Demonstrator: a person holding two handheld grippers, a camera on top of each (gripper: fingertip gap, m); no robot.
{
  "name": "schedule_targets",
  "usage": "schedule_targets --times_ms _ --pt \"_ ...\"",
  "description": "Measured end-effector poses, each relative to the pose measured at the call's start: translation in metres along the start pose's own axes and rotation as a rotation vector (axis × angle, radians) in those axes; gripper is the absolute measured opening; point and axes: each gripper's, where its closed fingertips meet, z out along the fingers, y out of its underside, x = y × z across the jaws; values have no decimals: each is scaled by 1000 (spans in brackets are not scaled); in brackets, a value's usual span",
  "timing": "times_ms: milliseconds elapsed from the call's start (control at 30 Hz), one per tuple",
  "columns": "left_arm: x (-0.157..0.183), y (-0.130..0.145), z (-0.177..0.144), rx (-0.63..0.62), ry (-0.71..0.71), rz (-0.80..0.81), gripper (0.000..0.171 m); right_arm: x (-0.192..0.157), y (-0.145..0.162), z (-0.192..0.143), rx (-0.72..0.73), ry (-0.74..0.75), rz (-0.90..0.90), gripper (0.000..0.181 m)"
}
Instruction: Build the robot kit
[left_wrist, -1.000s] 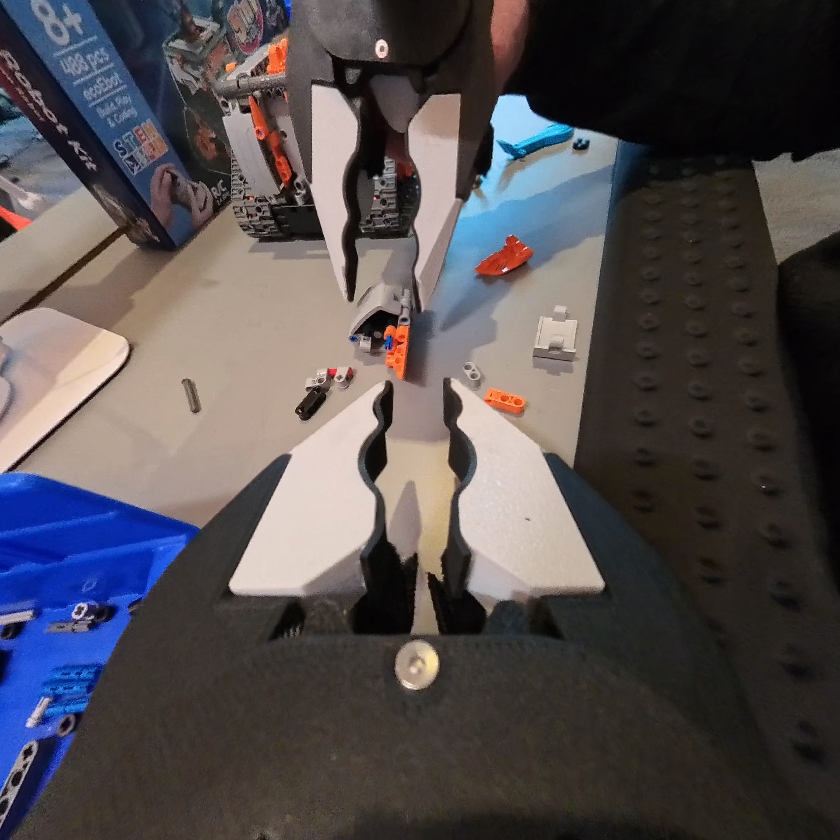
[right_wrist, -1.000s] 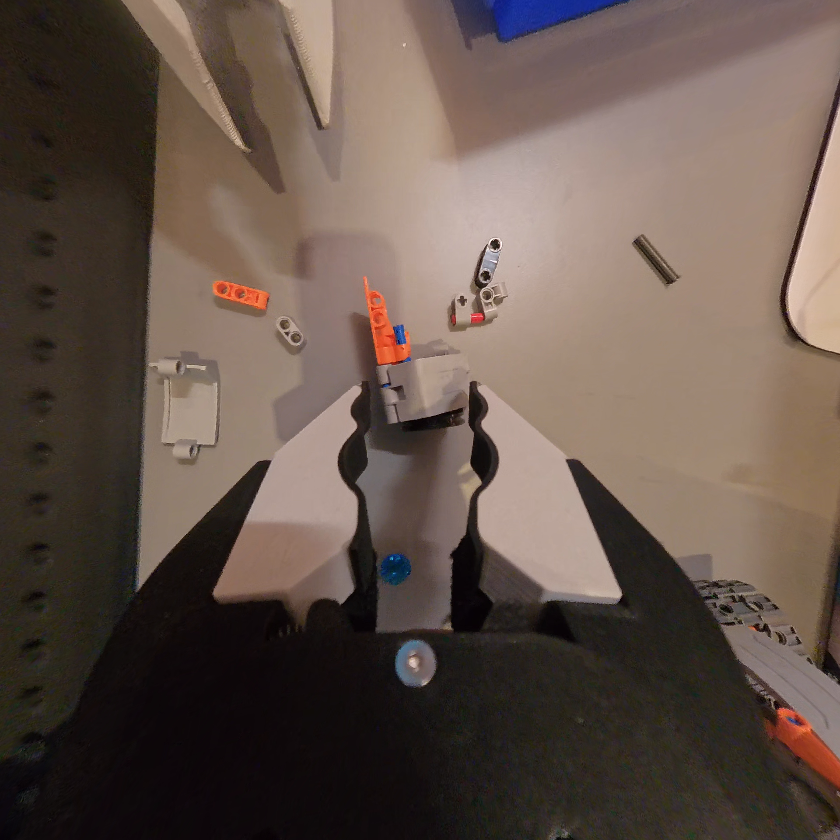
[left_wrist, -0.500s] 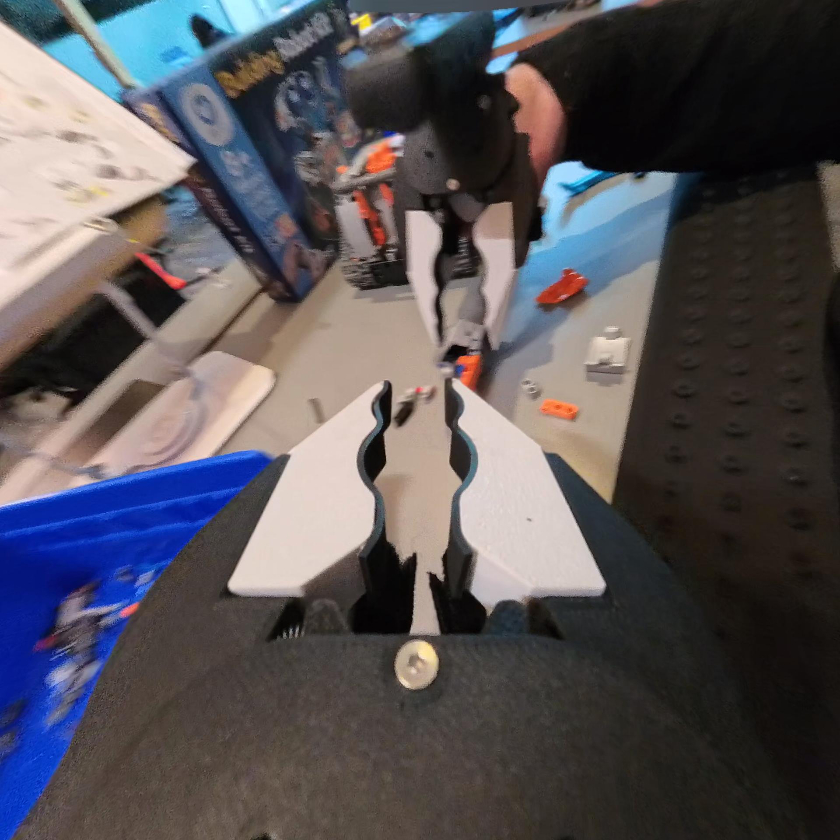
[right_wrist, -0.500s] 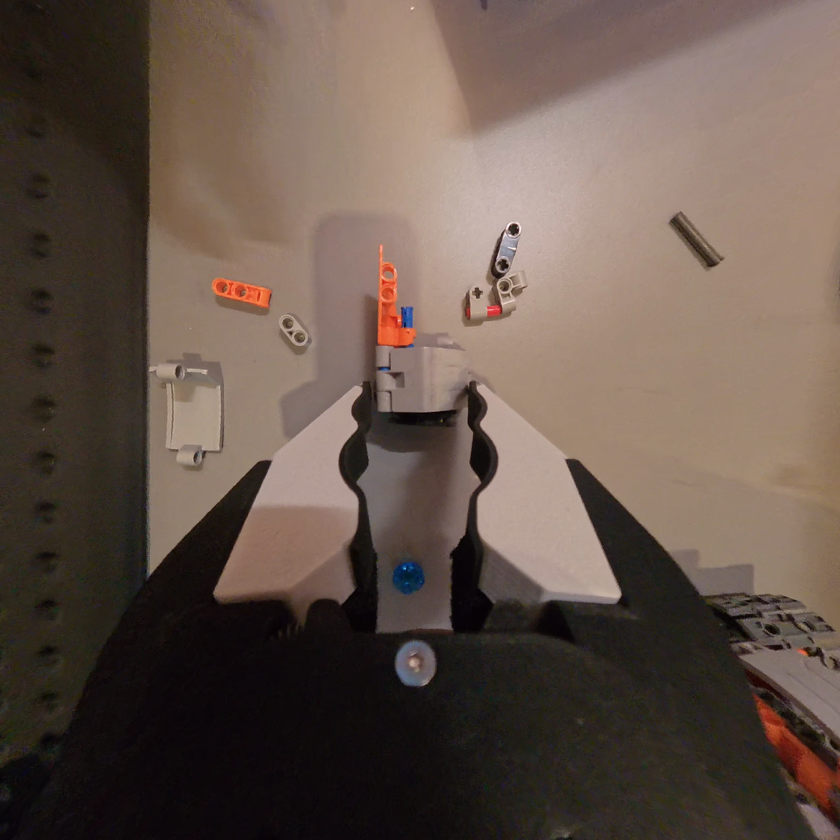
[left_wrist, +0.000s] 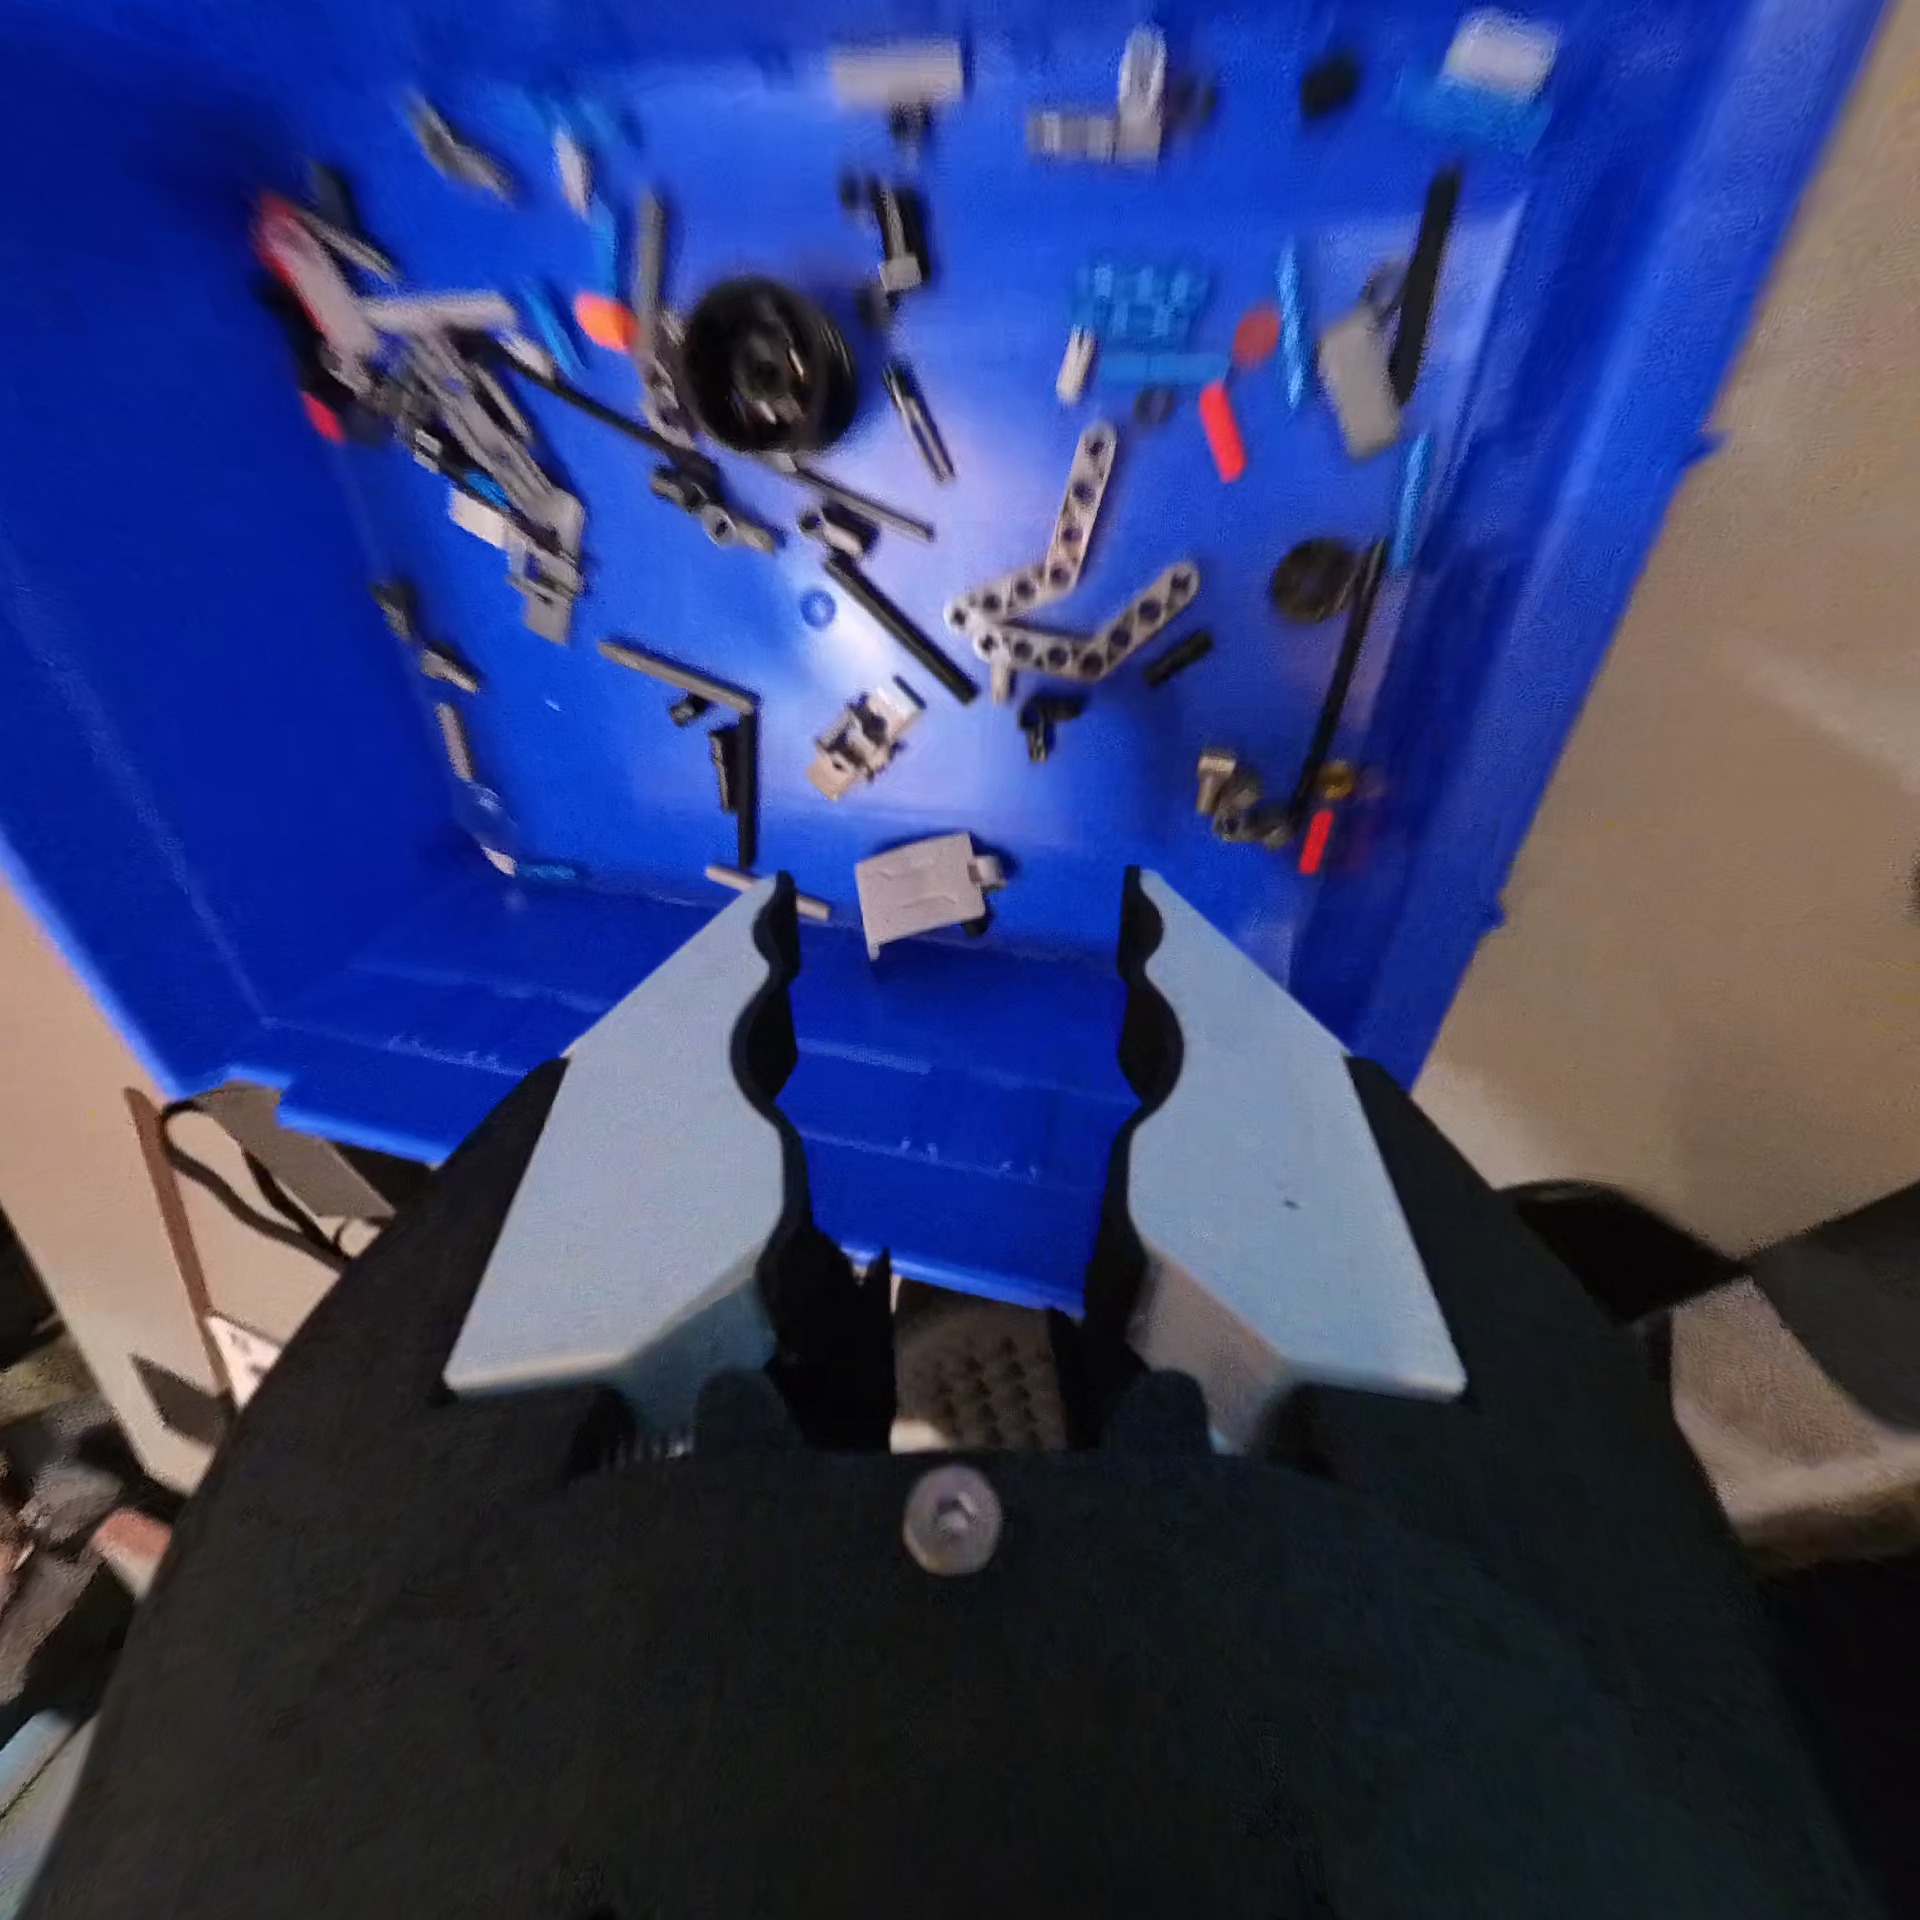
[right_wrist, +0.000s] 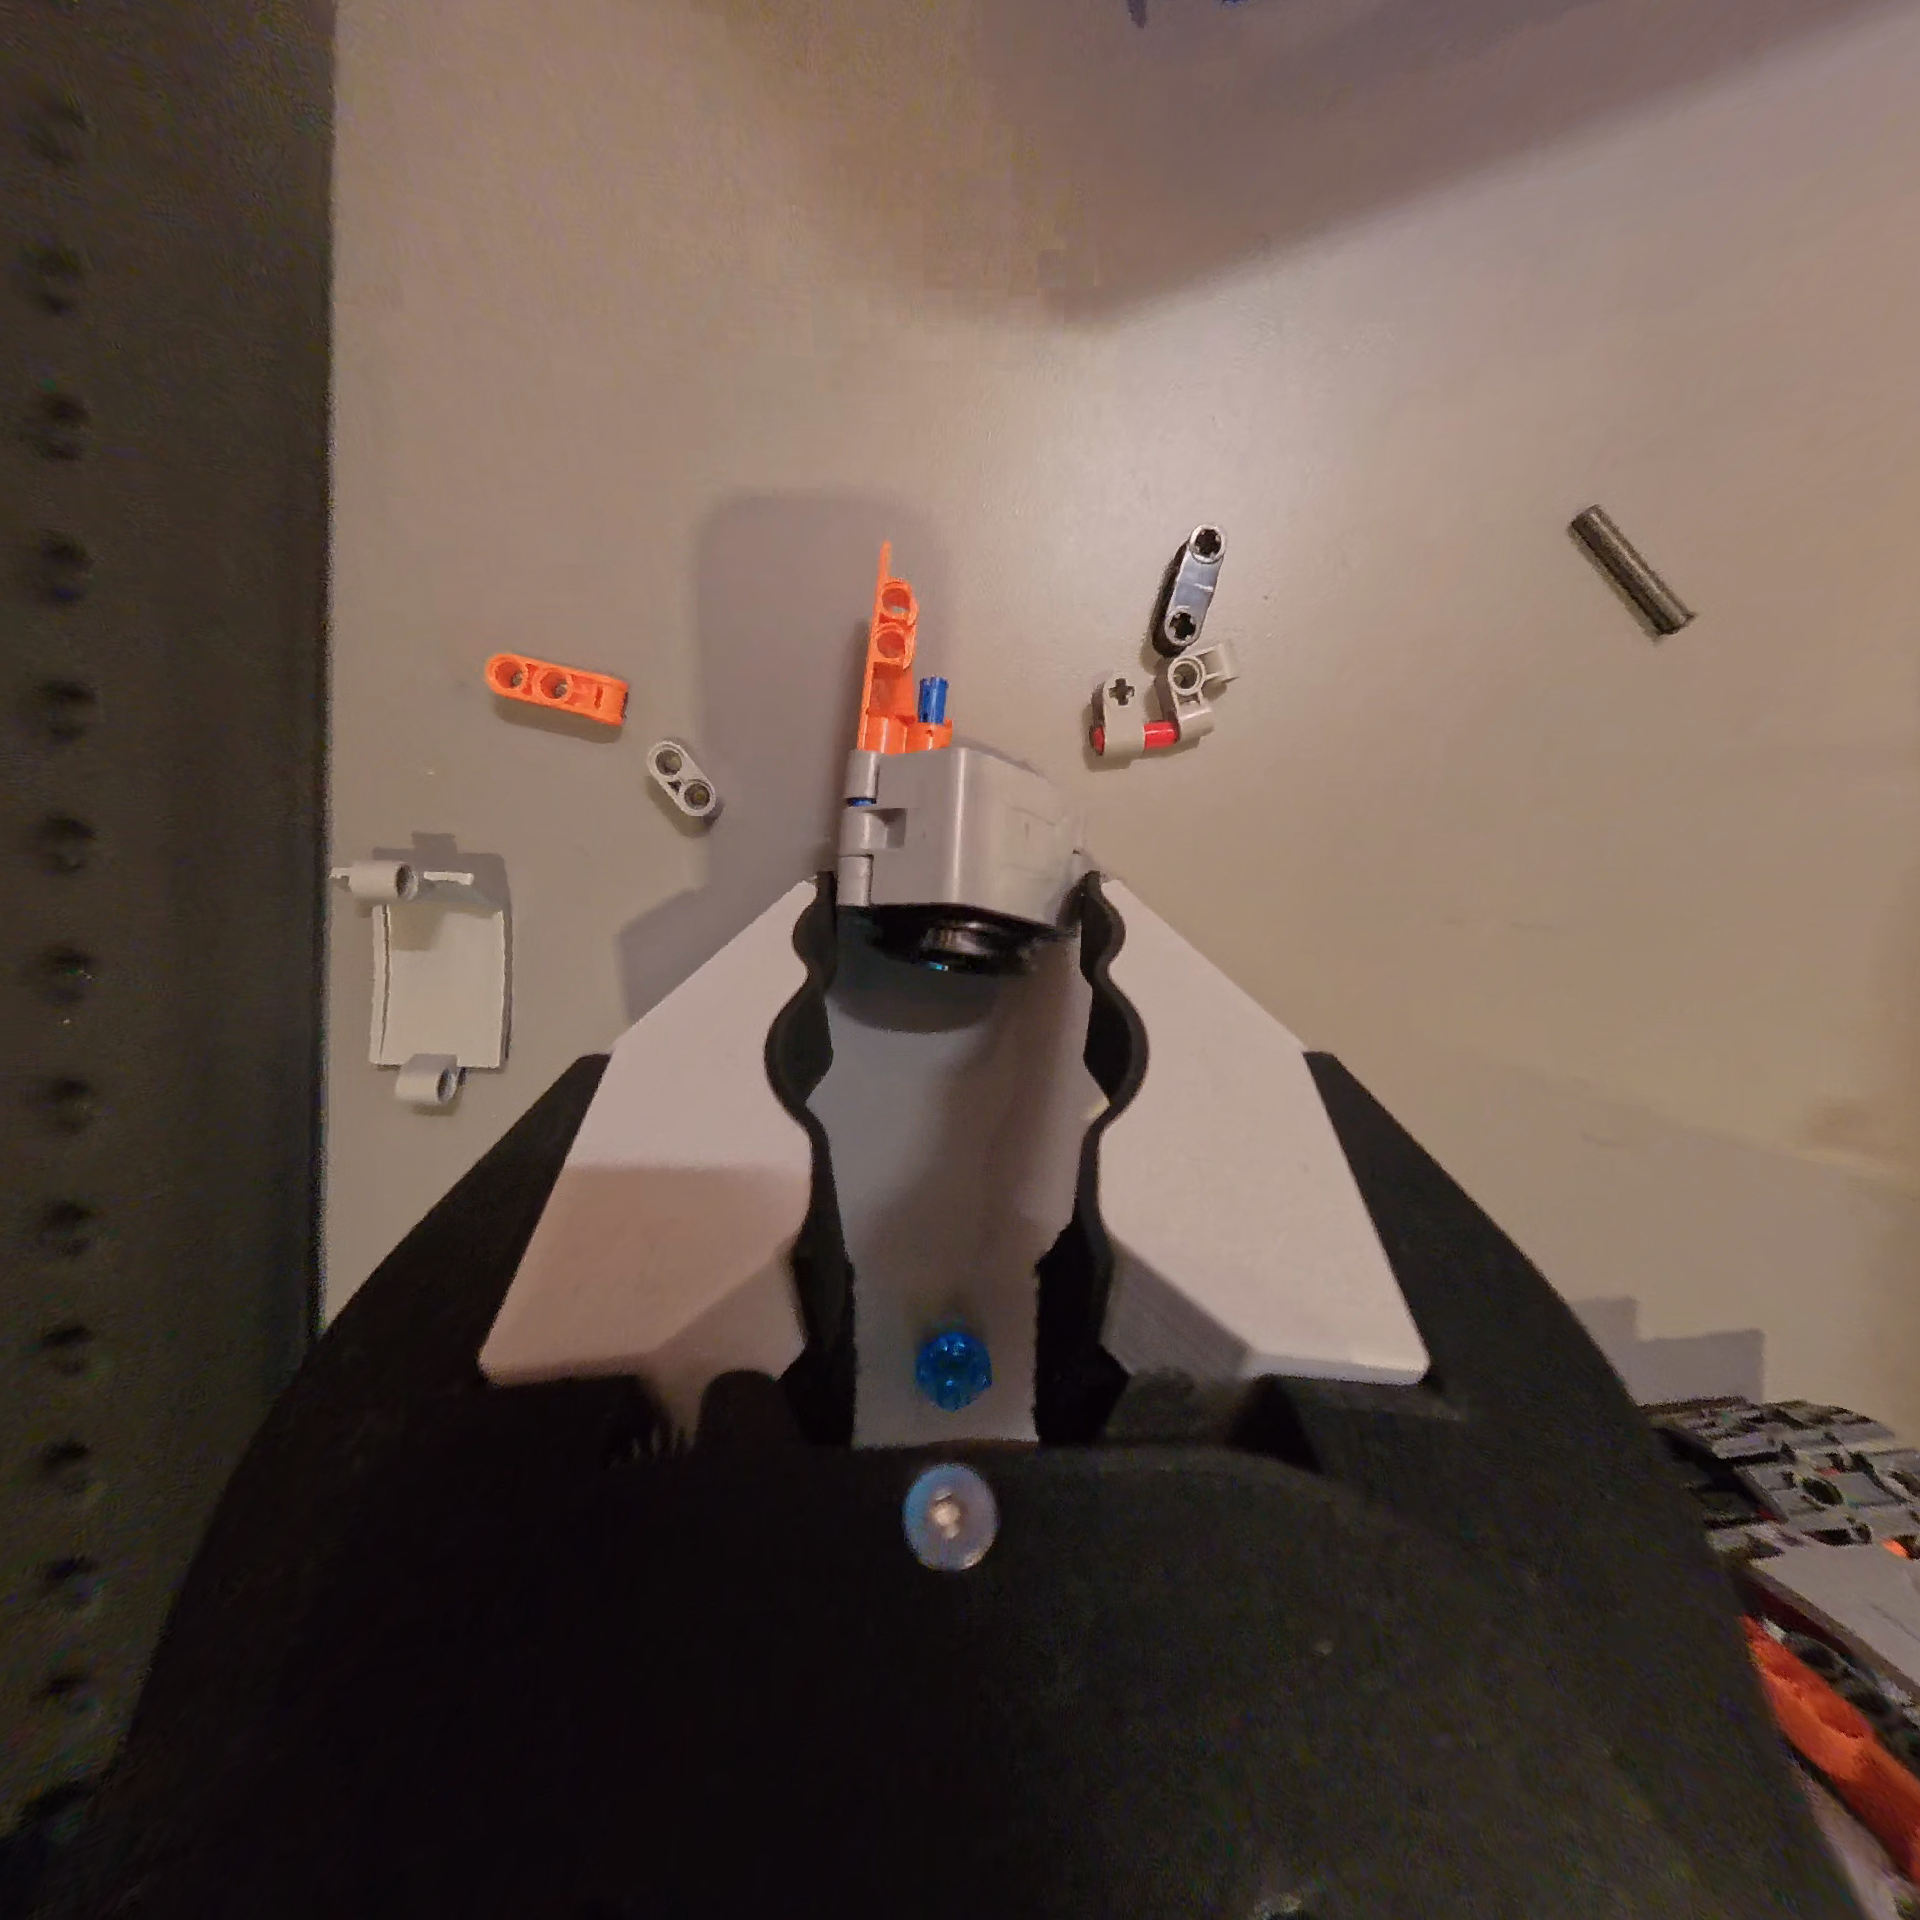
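My left gripper (left_wrist: 956, 904) is open and empty above the near end of a blue bin (left_wrist: 260, 831) holding several loose building pieces. A grey curved panel (left_wrist: 920, 891) lies just beyond its fingertips; grey angled beams (left_wrist: 1070, 613) and a black wheel (left_wrist: 769, 364) lie farther in. My right gripper (right_wrist: 956, 894) is shut on a grey block assembly (right_wrist: 966, 831) with an orange beam (right_wrist: 891, 665) and a blue pin (right_wrist: 933, 698) sticking out ahead, held over the grey table (right_wrist: 1351, 416).
On the table near the right gripper lie an orange beam (right_wrist: 556, 688), a small grey link (right_wrist: 683, 777), a grey panel (right_wrist: 438, 971), a black link (right_wrist: 1190, 587), a grey and red connector (right_wrist: 1158, 717) and a dark axle (right_wrist: 1629, 584). A black studded mat (right_wrist: 156, 727) runs along the left. A tracked model (right_wrist: 1808, 1486) is at lower right. Left tips to right tips: about 30 centimetres. About 6 centimetres separates my right fingertips from the black link (right_wrist: 1190, 587).
My left gripper has swung away from the table to above the blue bin and opened wider. My right gripper has closed on the grey block assembly and keeps hold of it.
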Motion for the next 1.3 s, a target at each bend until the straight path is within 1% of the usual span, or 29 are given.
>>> schedule_targets --times_ms 67,133,267,333,400,467,633,733,867,933,1067,1167,1300 --pt "-2 14 23 -135 41 22 65 -1 0 1 3 -3 -4 44" --pt "-7 26 38 -233 51 29 66 -2 -1 2 5 -9 -6 44" --pt "-8 41 57 -340 93 17 61 -2 -1 3 13 -15 -5 44" --pt "-7 44 64 -376 110 20 51 -2 -1 3 18 -18 -2 44" --pt "-5 44 63 -381 125 38 40 -2 -1 4 21 -19 -1 44" --pt "-4 46 64 -391 127 47 37 -2 -1 3 23 -19 -2 44" --pt "-8 45 64 -364 111 71 36 -1 0 3 28 -23 4 44" --pt "-12 40 61 -322 88 70 36 0 -1 2 36 -23 10 44" --pt "-26 30 47 -228 -15 53 36 1 -1 1 39 -23 11 44" --pt "-35 14 31 -118 -92 40 36 1 1 2 30 -18 9 44" --pt "-46 -24 -14 142 -270 33 37 3 -1 0 40 -12 15 43" --pt "-34 -55 -48 348 -350 80 37 3 -6 -4 65 -8 15 43" --pt "-7 -84 -77 508 -391 110 36 2 -13 -13 96 5 9 43"
